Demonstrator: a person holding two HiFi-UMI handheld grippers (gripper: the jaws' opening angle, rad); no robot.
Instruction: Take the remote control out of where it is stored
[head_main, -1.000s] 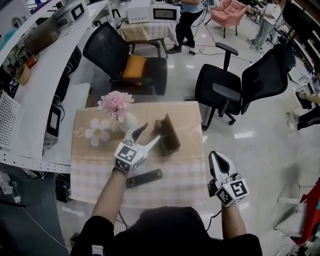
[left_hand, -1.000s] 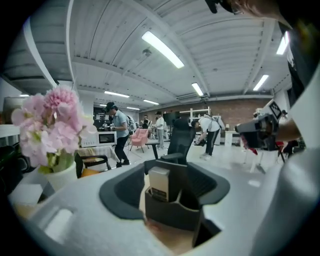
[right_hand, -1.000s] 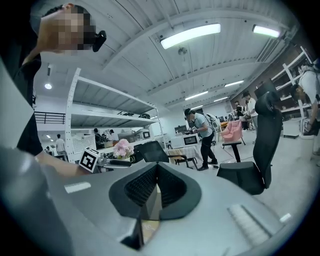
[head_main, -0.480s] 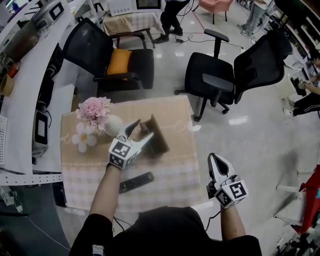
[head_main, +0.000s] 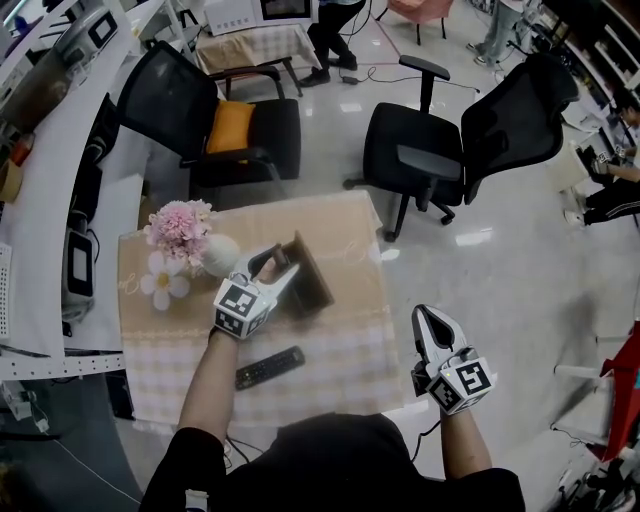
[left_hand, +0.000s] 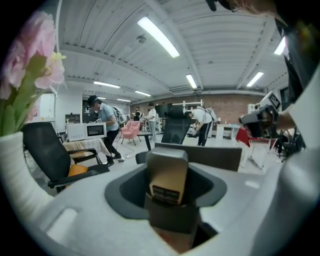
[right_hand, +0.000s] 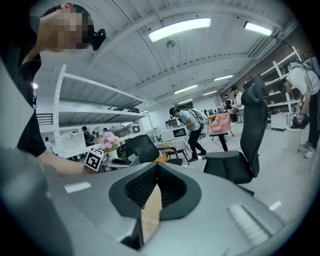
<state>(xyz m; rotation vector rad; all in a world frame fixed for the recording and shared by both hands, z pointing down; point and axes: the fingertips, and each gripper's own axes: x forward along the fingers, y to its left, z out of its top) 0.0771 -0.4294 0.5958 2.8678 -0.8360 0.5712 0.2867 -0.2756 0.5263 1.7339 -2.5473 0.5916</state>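
Observation:
A tan, grey-topped remote control (left_hand: 167, 175) stands upright in a dark pocket at the near end of the brown holder (head_main: 315, 285) on the table. My left gripper (head_main: 278, 266) reaches over the cloth to that end. Its jaws have just been closing with the remote between them, and I cannot see whether the pads press on it. The holder's brown wall (left_hand: 210, 157) rises behind the remote. My right gripper (head_main: 428, 320) hangs by the table's right front corner, shut with nothing in it. Only a thin slit shows between its jaws in the right gripper view (right_hand: 157, 167).
A black remote (head_main: 270, 367) lies flat on the checked cloth (head_main: 340, 350) near the front edge. A white vase (head_main: 220, 255) with pink flowers (head_main: 178, 222) stands just left of my left gripper. Two black office chairs (head_main: 440, 150) stand beyond the table.
My left gripper came down to the holder's near end, and its jaws now stand narrower than half a second ago. The right gripper has hardly moved.

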